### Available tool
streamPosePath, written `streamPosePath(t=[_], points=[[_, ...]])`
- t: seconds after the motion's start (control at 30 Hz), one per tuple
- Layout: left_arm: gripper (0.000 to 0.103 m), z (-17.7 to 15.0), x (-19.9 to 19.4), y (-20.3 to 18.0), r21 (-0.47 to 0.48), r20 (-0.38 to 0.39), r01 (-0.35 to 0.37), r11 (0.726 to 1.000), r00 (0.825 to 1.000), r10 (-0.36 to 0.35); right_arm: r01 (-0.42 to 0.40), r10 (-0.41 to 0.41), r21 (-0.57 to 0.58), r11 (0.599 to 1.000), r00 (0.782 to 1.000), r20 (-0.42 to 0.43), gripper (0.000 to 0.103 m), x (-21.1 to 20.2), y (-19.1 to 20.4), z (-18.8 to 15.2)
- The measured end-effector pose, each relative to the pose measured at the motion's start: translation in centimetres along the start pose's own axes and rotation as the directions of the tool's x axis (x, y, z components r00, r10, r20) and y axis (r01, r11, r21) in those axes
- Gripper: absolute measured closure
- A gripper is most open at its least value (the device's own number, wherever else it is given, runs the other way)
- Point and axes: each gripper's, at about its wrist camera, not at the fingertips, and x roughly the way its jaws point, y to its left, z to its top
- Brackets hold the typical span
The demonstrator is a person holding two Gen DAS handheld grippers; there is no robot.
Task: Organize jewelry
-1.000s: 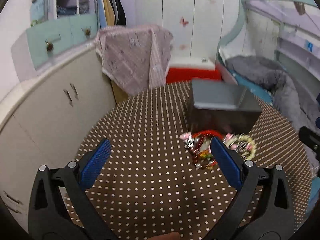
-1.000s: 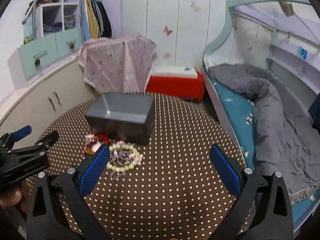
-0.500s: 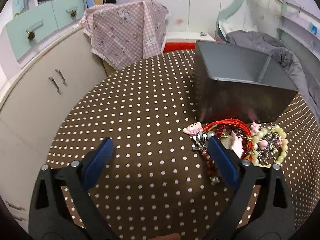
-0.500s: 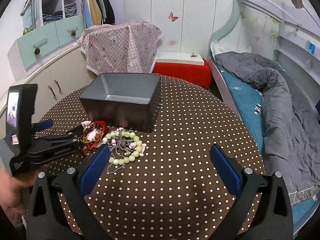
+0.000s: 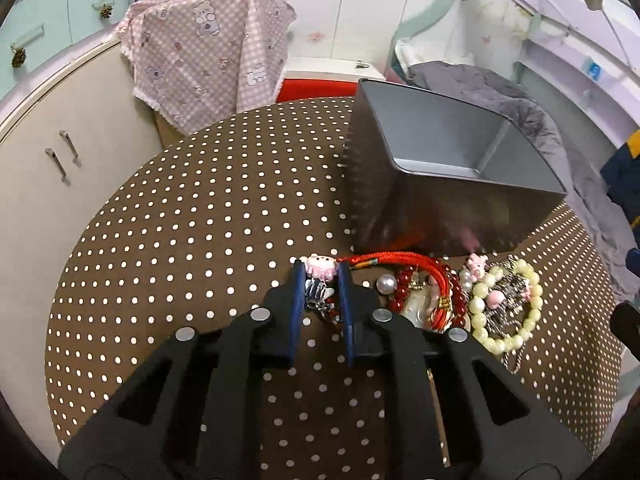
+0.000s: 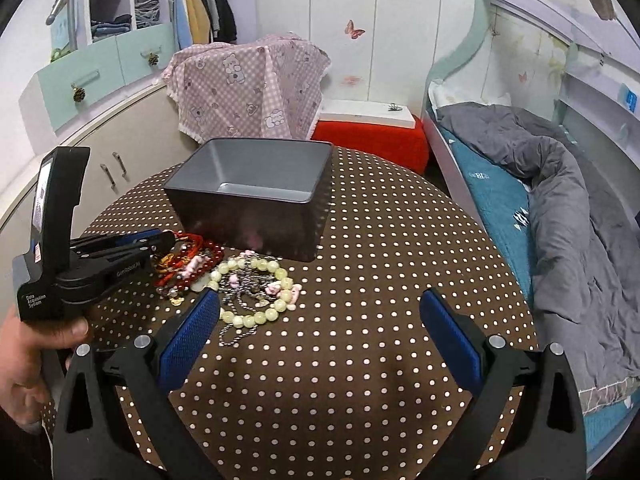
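Left wrist view: the left gripper [image 5: 320, 280] sits low over the brown polka-dot tablecloth [image 5: 200, 240], its blue pads narrowed onto a charm piece.
Grasped item: a pink cat charm [image 5: 320, 265] with a silver pendant [image 5: 318, 294] lies between the two pads, at the left end of the jewelry pile; both pads touch it.
Jewelry pile: a red cord bracelet [image 5: 404, 260], a dark red bead bracelet [image 5: 400, 284] and a single white pearl [image 5: 386, 282] lie just right of the gripper; further right lies a pale green bead bracelet [image 5: 504, 342] tangled with a silver chain [image 5: 502, 310].
Container: a grey metal box [image 5: 448, 184], open at the top, stands on the cloth just behind the pile.
Right wrist view: the right gripper [image 6: 320, 328] hovers above the cloth with its fingers spread wide and nothing between them; the green beads [image 6: 256, 316] lie beside its left pad.
Left tool seen from the right: the black handle [image 6: 60, 248] is held in a hand [image 6: 32, 356], its tips reaching into the red bracelets [image 6: 188, 260].
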Motion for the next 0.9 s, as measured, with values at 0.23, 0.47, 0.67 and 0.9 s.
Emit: streamPosePath(t=[0.23,0.47,0.67,0.9], points=[[0.087,-1.5,-1.6,0.5,-0.008,0.007,0.013,1.000,1.000,-0.013,-0.062,0.062,-0.014,0.998,0.998,-0.017,0.007,0.3,1.2,-0.1],[0.087,-3.9,-4.0,1.7,-0.040,0.012,-0.024,0.999,1.000,0.024,-0.143,0.141,-0.044,0.989,0.989,-0.044,0.007,0.9,3.1,-0.3],[0.028,-4.4,-5.0,2.2,-0.065,0.027,-0.108,0.992,0.994,0.110,-0.250,0.245,-0.064,0.966,0.966,-0.080,0.007,2.0,5.3,0.2],[0.054,-4.2,-4.5,3.9,-0.106,0.013,-0.062,0.992,0.998,0.064,-0.328,0.317,-0.065,0.942,0.938,-0.138,0.027,3.0,7.4,0.0]])
